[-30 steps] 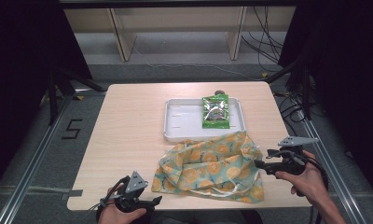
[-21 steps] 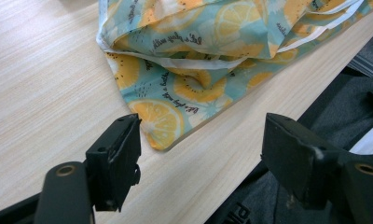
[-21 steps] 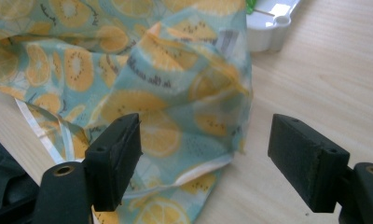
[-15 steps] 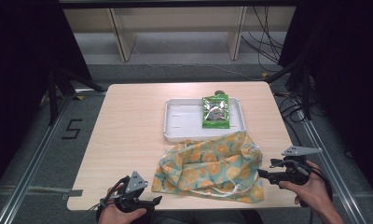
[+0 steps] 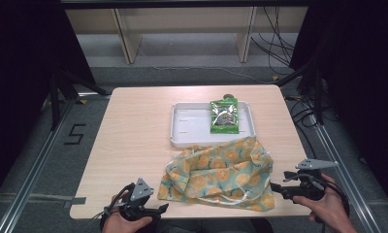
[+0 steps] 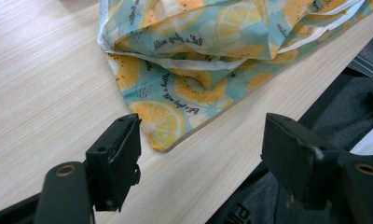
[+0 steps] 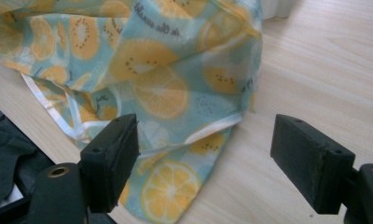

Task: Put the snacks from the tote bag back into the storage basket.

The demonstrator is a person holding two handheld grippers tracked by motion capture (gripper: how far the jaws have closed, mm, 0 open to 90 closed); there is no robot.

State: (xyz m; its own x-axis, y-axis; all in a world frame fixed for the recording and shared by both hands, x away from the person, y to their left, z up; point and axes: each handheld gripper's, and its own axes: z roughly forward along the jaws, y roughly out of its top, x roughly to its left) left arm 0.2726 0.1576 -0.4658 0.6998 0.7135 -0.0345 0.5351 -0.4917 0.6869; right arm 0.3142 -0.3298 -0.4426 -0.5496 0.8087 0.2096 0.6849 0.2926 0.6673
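Observation:
A cloth bag (image 5: pixel 218 172) printed with orange slices on teal lies crumpled at the table's near middle. Its corner (image 6: pixel 163 126) lies just ahead of my left gripper (image 6: pixel 201 144), whose jaws stand wide apart with nothing between them. In the high view the left gripper (image 5: pixel 160 208) sits at the table's front edge, left of the bag. My right gripper (image 5: pixel 274 186) is at the bag's right end, open; the bag's hem (image 7: pixel 175 140) lies between and beyond its jaws (image 7: pixel 205 149), untouched. A green snack packet (image 5: pixel 224 116) lies in a white tray (image 5: pixel 187 128) behind the bag.
The wooden table (image 5: pixel 134 126) has bare surface to the left of the tray. Its front edge runs right under both hands. Dark clothing (image 6: pixel 343 112) shows below the edge. Shelving legs and cables stand on the floor beyond the table.
My right gripper has drawn back toward the near edge and sunk a little, coming off the bag's right side. The left gripper and the bag have stayed put.

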